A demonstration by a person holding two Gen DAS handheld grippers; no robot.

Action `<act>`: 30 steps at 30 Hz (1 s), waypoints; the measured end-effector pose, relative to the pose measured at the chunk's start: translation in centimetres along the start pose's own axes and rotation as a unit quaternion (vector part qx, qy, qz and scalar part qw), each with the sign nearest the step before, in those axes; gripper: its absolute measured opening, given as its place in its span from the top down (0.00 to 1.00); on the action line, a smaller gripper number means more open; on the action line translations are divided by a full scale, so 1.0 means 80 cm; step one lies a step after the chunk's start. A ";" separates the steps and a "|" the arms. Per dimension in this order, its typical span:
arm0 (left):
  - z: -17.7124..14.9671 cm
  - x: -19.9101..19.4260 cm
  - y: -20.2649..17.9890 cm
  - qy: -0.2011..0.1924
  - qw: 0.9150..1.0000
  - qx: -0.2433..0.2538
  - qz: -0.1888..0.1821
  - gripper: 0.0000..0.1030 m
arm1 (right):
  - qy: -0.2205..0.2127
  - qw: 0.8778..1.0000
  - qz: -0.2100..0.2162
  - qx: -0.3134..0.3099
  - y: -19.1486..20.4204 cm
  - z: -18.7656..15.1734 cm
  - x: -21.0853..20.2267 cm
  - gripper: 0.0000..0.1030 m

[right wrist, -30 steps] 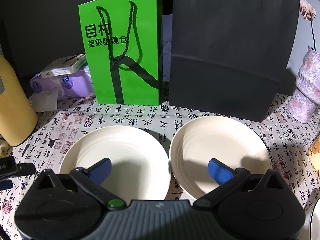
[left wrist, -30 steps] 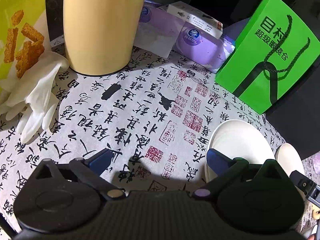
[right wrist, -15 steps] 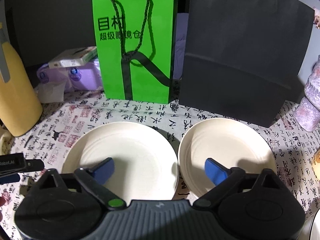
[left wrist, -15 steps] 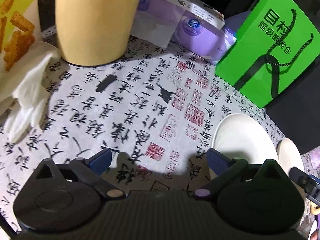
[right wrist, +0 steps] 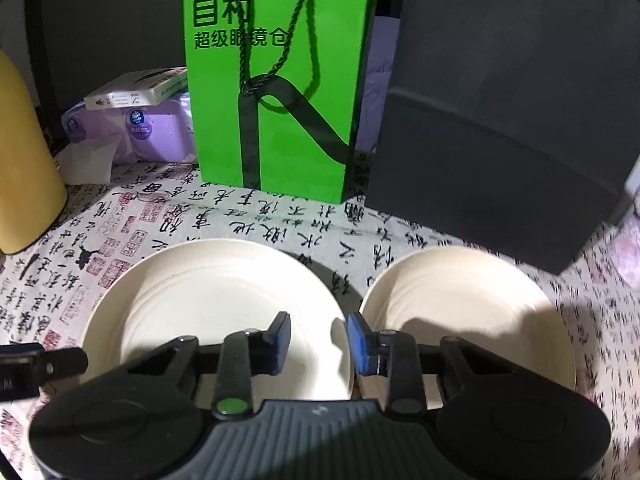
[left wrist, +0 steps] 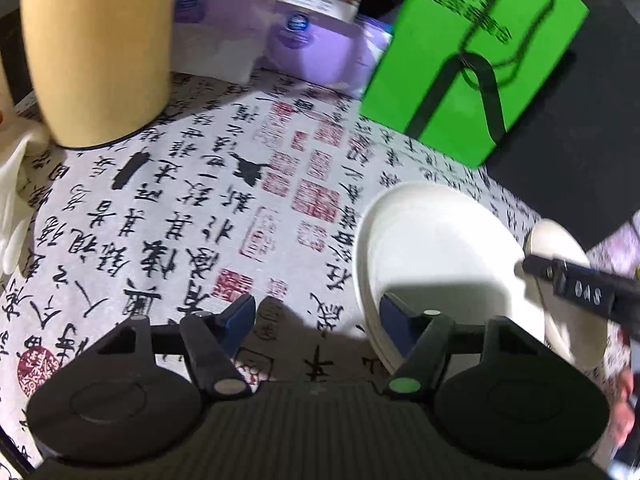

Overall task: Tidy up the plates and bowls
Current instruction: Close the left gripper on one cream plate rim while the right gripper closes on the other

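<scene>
Two cream plates lie side by side on the calligraphy tablecloth. In the right wrist view the left plate (right wrist: 208,300) and the right plate (right wrist: 472,312) sit just ahead. My right gripper (right wrist: 318,344) hovers over the gap between them, jaws partly closed with a narrow gap, its left pad over the left plate's right rim. In the left wrist view my left gripper (left wrist: 318,320) is open and empty, its right finger (left wrist: 394,320) at the near-left rim of the left plate (left wrist: 440,248). The second plate (left wrist: 560,256) lies beyond, partly hidden by the right gripper's body (left wrist: 580,292).
A green paper bag (right wrist: 280,80) and a black bag (right wrist: 500,120) stand behind the plates. A yellow jug (left wrist: 96,48) stands at the left, with purple tissue packs (left wrist: 280,36) and a small box behind. A white glove (left wrist: 12,208) lies at the left edge.
Both grippers moved forward toward the plates. My right gripper's jaws narrowed from wide open to a small gap. My left gripper's jaws also came somewhat closer.
</scene>
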State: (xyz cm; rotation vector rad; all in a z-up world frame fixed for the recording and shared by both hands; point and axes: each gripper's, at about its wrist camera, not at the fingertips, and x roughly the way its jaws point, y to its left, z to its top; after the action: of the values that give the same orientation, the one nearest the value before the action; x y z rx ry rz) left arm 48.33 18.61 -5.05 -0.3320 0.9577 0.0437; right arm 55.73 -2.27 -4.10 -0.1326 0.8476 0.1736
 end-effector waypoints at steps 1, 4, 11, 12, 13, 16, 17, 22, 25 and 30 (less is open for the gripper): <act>-0.001 0.003 -0.003 0.002 1.000 0.006 0.005 0.37 | -0.001 1.000 -0.001 -0.004 0.000 0.001 0.003 0.72; -0.004 0.008 -0.008 0.005 1.000 0.014 0.008 0.45 | -0.001 1.000 -0.004 -0.012 -0.001 0.005 0.014 0.74; -0.008 0.008 -0.014 0.002 1.000 0.026 -0.007 0.62 | -0.006 1.000 -0.001 -0.022 0.003 0.007 0.030 0.78; -0.007 0.009 -0.014 0.004 1.000 0.024 -0.008 0.62 | -0.006 1.000 -0.001 -0.023 0.003 0.007 0.032 0.78; -0.007 0.011 -0.013 0.008 1.000 0.023 -0.012 0.62 | -0.007 1.000 -0.002 -0.025 0.004 0.007 0.033 0.78; -0.007 0.012 -0.013 0.008 1.000 0.021 -0.019 0.63 | -0.005 1.000 -0.005 -0.028 0.004 0.007 0.038 0.78; -0.007 0.013 -0.013 0.008 0.999 0.020 -0.023 0.66 | -0.003 1.000 -0.007 -0.029 0.003 0.007 0.041 0.78; -0.008 0.015 -0.012 0.012 0.999 0.018 -0.038 0.74 | 0.008 0.999 -0.007 -0.032 0.003 0.005 0.048 0.78; -0.009 0.016 -0.015 0.015 0.998 0.026 -0.052 0.86 | 0.010 0.999 -0.006 -0.033 0.004 0.005 0.047 0.81; -0.007 0.017 -0.009 0.016 0.999 0.011 -0.047 0.88 | 0.015 1.000 0.004 -0.023 0.000 0.005 0.042 0.91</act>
State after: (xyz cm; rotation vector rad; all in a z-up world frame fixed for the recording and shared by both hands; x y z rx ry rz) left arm 48.84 17.57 -6.28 -0.3586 0.9719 -0.0587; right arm 58.23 -1.89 -6.35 -0.1747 0.8750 0.1986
